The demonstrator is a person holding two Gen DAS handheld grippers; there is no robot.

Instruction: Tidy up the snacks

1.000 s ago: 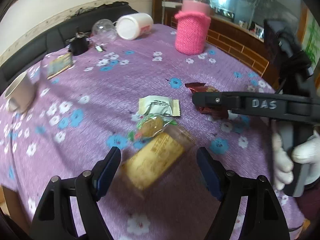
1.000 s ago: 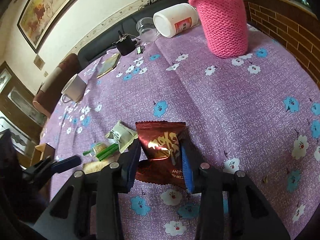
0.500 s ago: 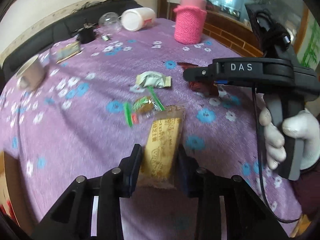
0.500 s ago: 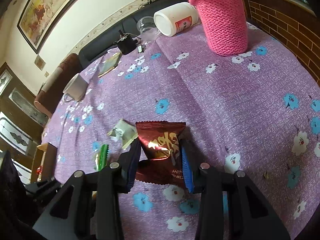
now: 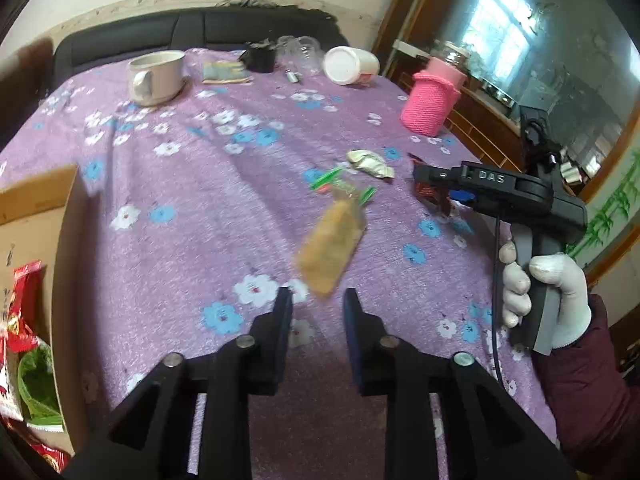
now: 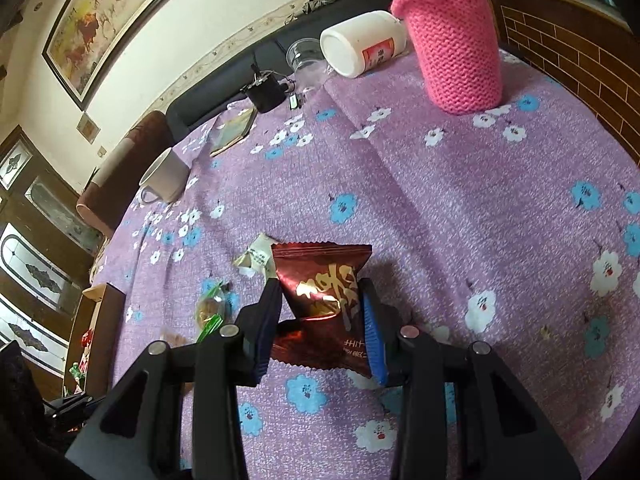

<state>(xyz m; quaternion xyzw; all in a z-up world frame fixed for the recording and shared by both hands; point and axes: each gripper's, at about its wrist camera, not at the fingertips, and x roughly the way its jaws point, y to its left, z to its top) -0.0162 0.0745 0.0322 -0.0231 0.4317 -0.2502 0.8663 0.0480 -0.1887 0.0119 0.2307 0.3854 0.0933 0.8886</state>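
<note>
My left gripper (image 5: 317,308) is shut on the near end of a yellow snack packet (image 5: 331,246), held above the purple flowered tablecloth (image 5: 192,208). My right gripper (image 6: 320,320) is shut on a dark red snack packet (image 6: 324,292), which also shows in the left wrist view (image 5: 430,194). A green-ended candy (image 5: 342,186) and a pale crumpled wrapper (image 5: 370,162) lie on the cloth between the grippers. A cardboard box (image 5: 36,216) with red and green packets inside stands at the left table edge.
A white mug (image 5: 156,76), a booklet (image 5: 224,72), a black object (image 5: 260,58), a clear cup (image 5: 300,54), a tipped white bottle (image 5: 350,65) and a pink knitted jar cover (image 5: 434,102) stand at the far side. A dark sofa (image 5: 180,30) lies behind.
My left gripper closed on the yellow packet, lifted it and swung left, bringing the cardboard box into view. My right gripper stayed shut on the dark red packet, nearly still.
</note>
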